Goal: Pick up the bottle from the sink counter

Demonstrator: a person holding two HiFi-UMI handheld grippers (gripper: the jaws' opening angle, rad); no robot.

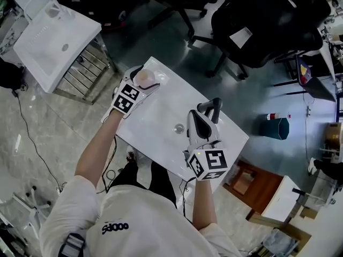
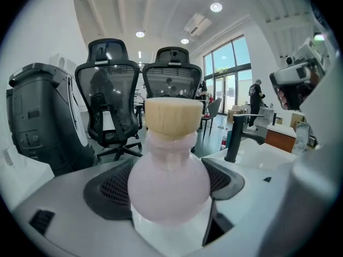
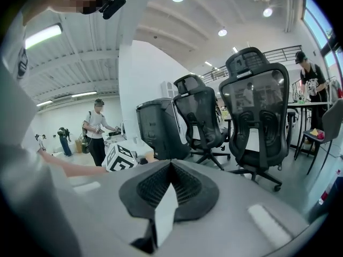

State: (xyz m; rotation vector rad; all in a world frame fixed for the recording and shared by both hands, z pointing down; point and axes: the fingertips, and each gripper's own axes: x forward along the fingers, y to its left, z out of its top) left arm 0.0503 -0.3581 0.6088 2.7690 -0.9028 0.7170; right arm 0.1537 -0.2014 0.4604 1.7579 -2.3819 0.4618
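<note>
A round pink bottle with a wooden cap stands at the far left corner of the white sink counter. My left gripper is shut on it. In the left gripper view the bottle fills the middle, with a dark ribbed pad pressed to each side of its belly, and the left gripper holds it upright over the white top. My right gripper is over the basin beside the black faucet, shut and empty. In its own view the right gripper has its pads meeting at the tips.
The basin drain lies between the two grippers. Black office chairs stand beyond the counter. Another white sink on a wire rack is at the far left. A teal bin and a wooden cabinet are on the right.
</note>
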